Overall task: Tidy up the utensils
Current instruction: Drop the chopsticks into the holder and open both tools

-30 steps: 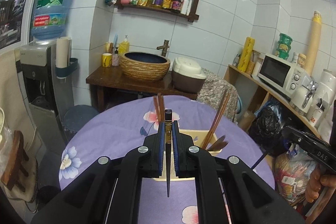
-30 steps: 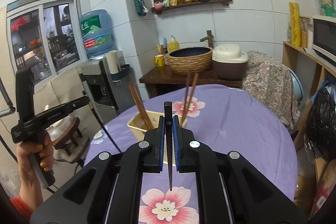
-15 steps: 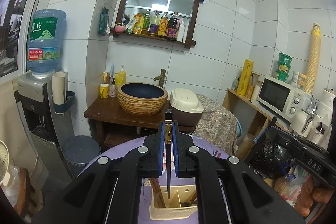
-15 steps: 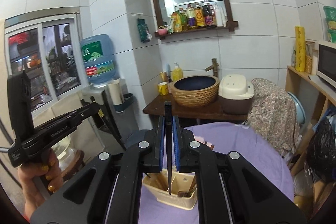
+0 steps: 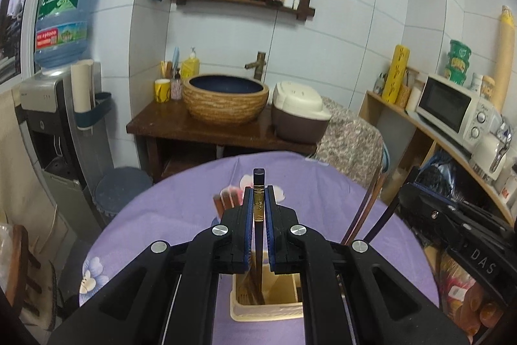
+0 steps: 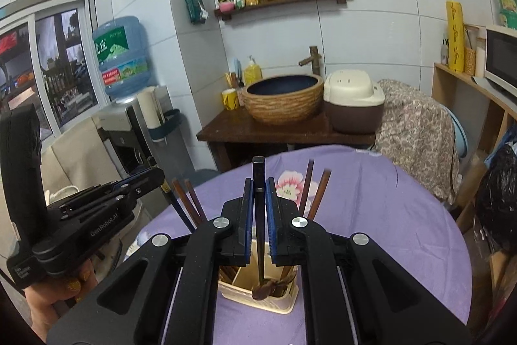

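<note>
Over cream utensil holder [image 5: 268, 309] on purple-clothed table [image 5: 155, 215], left wrist view: left gripper [image 5: 258, 209] clamped tight on dark chopstick [image 5: 258, 183], tip inside left compartment. I judge insertion step; next, I open jaws and let it drop (upright). Second ago holder sat further ahead.

Right wrist view: right gripper [image 6: 258, 209] pinches own black chopstick [image 6: 258, 170], tip over holder [image 6: 258, 303] near brown spoon bowl [image 6: 263, 290]. Holder nearer than before.
</note>
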The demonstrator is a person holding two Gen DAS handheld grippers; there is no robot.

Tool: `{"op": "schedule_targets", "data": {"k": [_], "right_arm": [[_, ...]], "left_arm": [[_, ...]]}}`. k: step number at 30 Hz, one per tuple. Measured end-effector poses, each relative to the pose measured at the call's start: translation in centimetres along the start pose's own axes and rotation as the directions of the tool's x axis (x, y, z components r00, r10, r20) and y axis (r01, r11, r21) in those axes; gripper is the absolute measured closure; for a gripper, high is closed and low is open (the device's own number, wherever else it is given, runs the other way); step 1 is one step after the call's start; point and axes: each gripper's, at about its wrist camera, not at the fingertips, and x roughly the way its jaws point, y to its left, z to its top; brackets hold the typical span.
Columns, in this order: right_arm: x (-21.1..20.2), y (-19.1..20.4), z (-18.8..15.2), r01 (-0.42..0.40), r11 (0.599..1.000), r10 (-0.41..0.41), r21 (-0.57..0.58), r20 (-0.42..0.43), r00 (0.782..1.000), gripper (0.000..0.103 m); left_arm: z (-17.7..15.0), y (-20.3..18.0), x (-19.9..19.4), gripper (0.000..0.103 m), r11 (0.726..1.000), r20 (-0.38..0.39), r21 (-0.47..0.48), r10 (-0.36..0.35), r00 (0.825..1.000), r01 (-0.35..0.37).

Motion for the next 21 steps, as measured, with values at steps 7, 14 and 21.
{"op": "schedule_targets", "data": {"k": [7,14,21], "right_arm": [[1.8,-0.2,-2.1,0.017,1.0,-0.017,-0.012,-0.03,0.999,0.094],[1.9,-0.6,-2.1,-0.002,1.0,0.002,-0.006,-0.019,1.0,0.093],[-1.2,-0.9,-2.9,0.011,1.0,-0.008,-0.025,0.1,0.995,0.043]], "left_arm": [[-2.9,0.6,2.5,0.095,1.0,-0.061,0.005,0.01,0.998,-0.01],[-2.7,0.3,2.3,0.095,1.0,-0.051,-0.002,0.005,0.999,-0.005],[-3.4,0.6,-1.0,0.041,1.0,0.041,-0.014,-0.027,0.999,0.027]]}}
